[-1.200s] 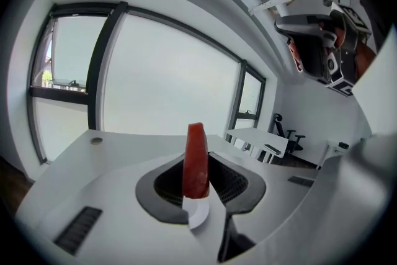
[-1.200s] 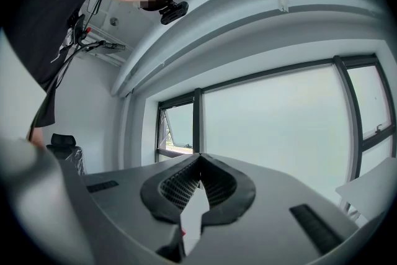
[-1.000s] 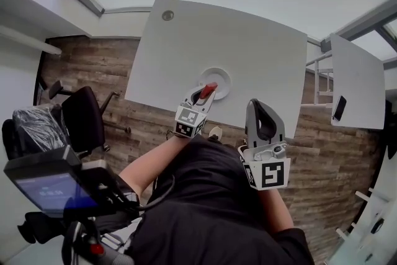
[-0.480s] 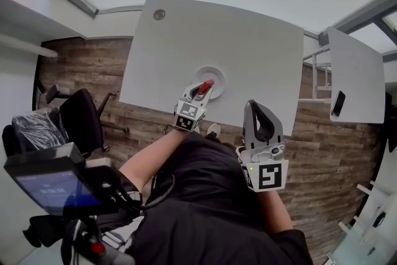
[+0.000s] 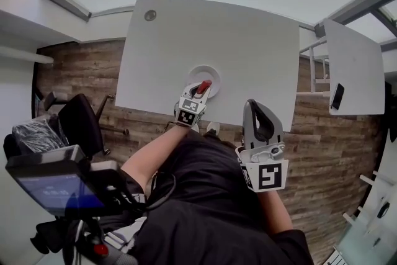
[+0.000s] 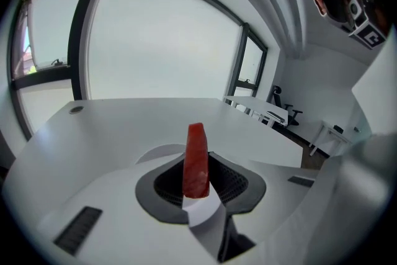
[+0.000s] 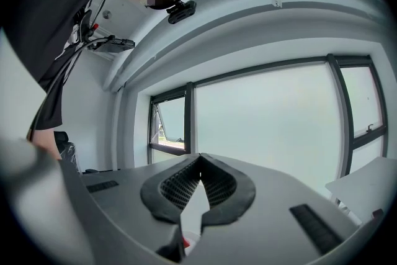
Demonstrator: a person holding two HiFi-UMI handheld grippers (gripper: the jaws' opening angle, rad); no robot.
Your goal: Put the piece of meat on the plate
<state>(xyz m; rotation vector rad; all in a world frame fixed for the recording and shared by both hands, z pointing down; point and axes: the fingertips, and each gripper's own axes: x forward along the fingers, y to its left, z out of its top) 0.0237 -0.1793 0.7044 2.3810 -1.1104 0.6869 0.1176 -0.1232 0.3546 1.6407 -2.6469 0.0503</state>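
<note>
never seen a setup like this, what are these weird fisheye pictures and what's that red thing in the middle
A person holds a two-jaw gripper in each hand; there is no robot arm. The head view looks down from a camera on the person's head; the other two come from cameras on the grippers. A round white plate sits on the big white table. The left gripper is shut on a red slab of meat, at the plate's near edge. The right gripper is shut and empty.
</note>
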